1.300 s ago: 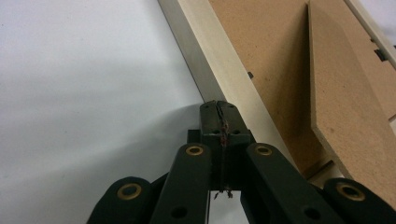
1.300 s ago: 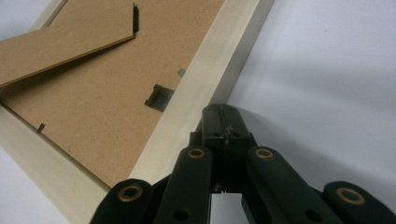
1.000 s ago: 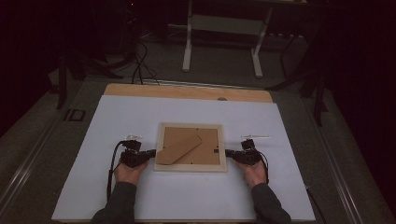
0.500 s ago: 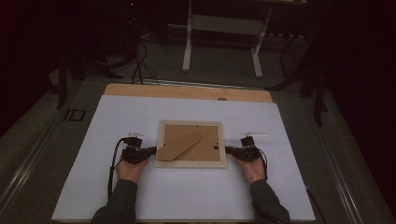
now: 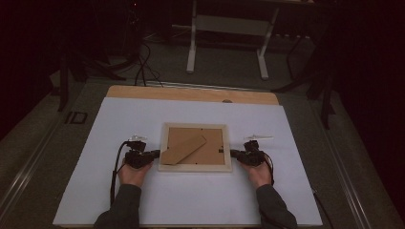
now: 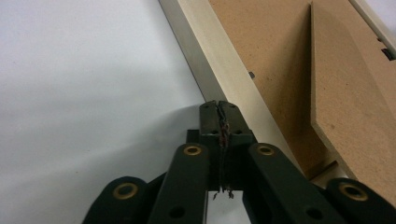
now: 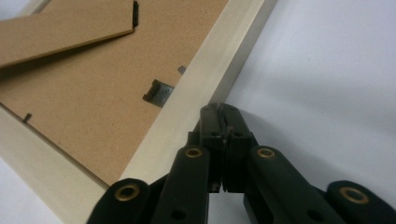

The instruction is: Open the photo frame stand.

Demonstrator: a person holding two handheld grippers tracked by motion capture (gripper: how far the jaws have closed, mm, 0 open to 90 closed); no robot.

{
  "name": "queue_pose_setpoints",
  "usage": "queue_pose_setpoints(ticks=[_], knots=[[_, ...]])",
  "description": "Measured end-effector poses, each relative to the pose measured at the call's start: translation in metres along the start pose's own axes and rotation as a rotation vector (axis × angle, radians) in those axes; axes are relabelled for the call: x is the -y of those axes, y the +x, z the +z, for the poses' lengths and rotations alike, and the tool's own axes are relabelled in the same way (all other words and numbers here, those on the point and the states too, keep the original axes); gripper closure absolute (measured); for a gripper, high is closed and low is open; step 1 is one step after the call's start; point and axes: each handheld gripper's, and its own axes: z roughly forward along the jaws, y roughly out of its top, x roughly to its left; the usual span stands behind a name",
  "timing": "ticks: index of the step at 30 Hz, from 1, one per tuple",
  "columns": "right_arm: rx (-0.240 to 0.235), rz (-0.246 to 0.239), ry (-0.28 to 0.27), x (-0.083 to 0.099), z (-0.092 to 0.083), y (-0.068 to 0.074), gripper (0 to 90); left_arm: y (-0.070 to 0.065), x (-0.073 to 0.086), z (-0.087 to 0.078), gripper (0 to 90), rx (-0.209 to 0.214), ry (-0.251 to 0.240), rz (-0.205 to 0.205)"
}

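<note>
Frame work sits at the middle of the white sheet (image 5: pixel 191 200): a pale wooden rectangular picture frame (image 5: pixel 195 167) lies flat, face down, with its brown fibreboard back (image 5: pixel 210 148) turned up. Its longer sides run across the table, left to right in the high view, though the shape is close to square. A brown fibreboard stand flap (image 5: pixel 184 149) lies on the back, slanting from the near left corner up toward the far right, its narrower end pointing far right. In the right gripper view a small grey metal clip (image 7: pixel 159 92) sits on the back just inside the wooden rail.

The left gripper (image 5: pixel 154 153) rests on the sheet at the frame's left edge, held by the person's left hand (image 5: pixel 133 171); its black jaws are pressed together with nothing between them, and in the left gripper view the joined tips (image 6: pixel 219 106) touch or all but touch the outer side of the pale rail. The right gripper (image 5: pixel 234 153), held in the right hand (image 5: pixel 256 172), mirrors it at the frame's right edge; its jaws are likewise together and empty, tips (image 7: pixel 219 109) right against the rail's outer side. Both grippers point inward, toward each other, with the frame between them. A strip of light wooden tabletop (image 5: pixel 191 93) shows beyond the sheet's far edge.
</note>
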Motion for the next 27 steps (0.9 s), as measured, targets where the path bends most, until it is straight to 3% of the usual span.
queue_pose_setpoints(ticks=[8,13,15,20,27], knots=[[0.063,-0.055,0.009,-0.001,-0.005,0.002,85.4,0.001,-0.001,-0.012,81.2,-0.05,-0.021,0.004],[0.109,-0.119,0.014,-0.003,-0.011,0.006,84.2,0.003,-0.003,-0.017,76.6,-0.056,-0.028,-0.009],[0.11,-0.126,0.013,-0.004,-0.012,0.006,84.0,0.003,-0.003,-0.018,75.4,-0.058,-0.029,-0.008],[0.097,-0.145,0.011,-0.006,-0.016,0.009,82.1,-0.005,-0.012,-0.026,65.1,-0.06,-0.04,0.06],[0.091,-0.189,0.031,-0.005,-0.015,0.016,78.2,-0.009,-0.017,-0.033,59.1,-0.049,-0.064,0.067]])
